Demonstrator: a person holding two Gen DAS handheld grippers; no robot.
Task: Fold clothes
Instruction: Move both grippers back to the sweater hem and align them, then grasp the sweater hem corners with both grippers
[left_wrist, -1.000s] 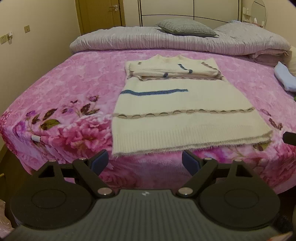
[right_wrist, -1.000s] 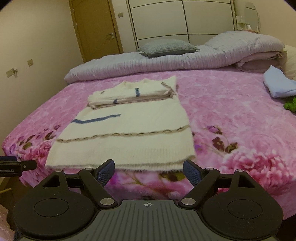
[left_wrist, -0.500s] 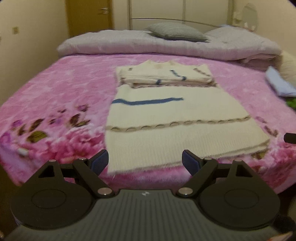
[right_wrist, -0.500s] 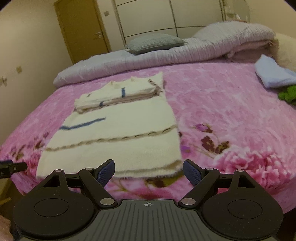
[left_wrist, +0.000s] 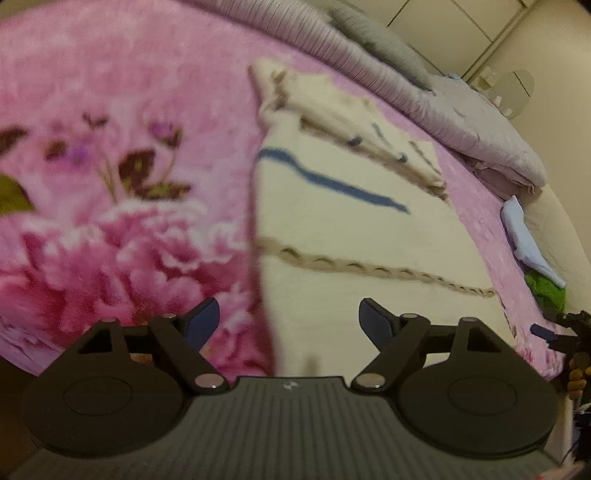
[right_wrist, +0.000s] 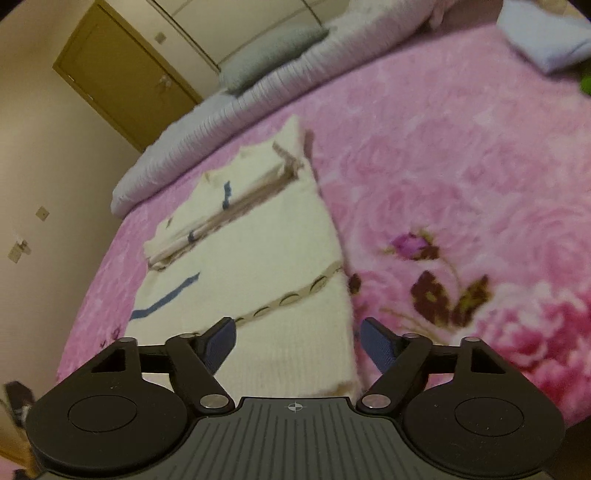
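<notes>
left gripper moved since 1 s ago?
Yes. The left gripper has closed in on the cream sweater's near-left hem corner and rolled; the sweater now fills its view, tilted.

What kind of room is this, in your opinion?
Most likely a home bedroom: a bed under a pink floral blanket, a grey pillow on a rolled quilt at its head, and a wooden door.

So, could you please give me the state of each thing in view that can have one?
Cream sweater: flat on the bed, sleeves folded across the top, body not yet folded.
Left gripper: open, empty, at the hem's left corner.
Right gripper: open, empty, at the hem's right corner.
Door: closed.
</notes>
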